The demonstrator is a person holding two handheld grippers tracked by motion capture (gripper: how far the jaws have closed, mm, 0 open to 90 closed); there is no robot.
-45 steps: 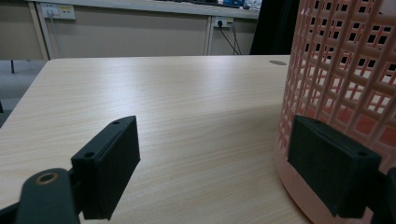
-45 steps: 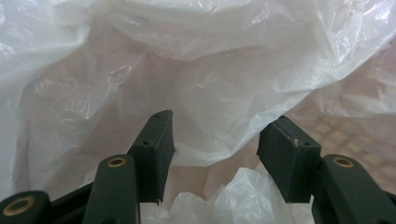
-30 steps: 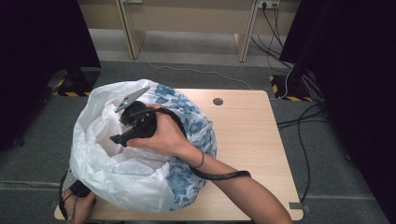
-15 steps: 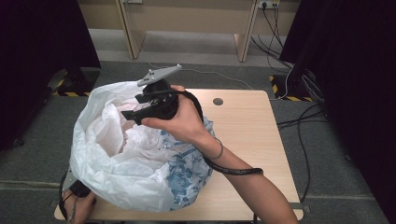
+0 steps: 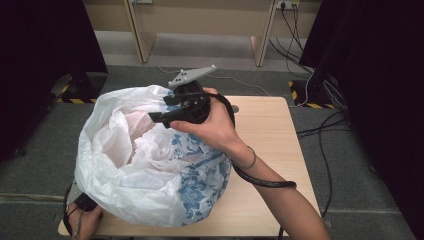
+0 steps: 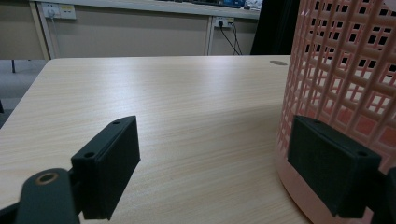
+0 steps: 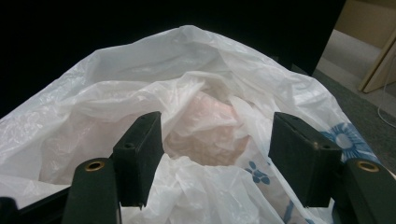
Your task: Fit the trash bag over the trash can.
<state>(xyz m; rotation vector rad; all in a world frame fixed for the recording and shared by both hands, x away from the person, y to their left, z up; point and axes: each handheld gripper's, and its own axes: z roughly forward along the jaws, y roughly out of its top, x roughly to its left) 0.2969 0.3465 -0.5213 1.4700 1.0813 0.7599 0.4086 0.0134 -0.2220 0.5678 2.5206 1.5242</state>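
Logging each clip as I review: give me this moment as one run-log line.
right gripper: open, above plastic bag mouth | left gripper: open, at table level beside pink basket | bag lines basket

A light wooden table (image 5: 265, 130) stands on grey carpet (image 5: 360, 165), with black curtains (image 5: 380, 60) at both sides.

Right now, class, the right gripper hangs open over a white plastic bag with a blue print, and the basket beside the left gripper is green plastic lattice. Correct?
Not quite: in the left gripper view the lattice basket is pink, not green. The right gripper does hang open over the white blue-printed bag.
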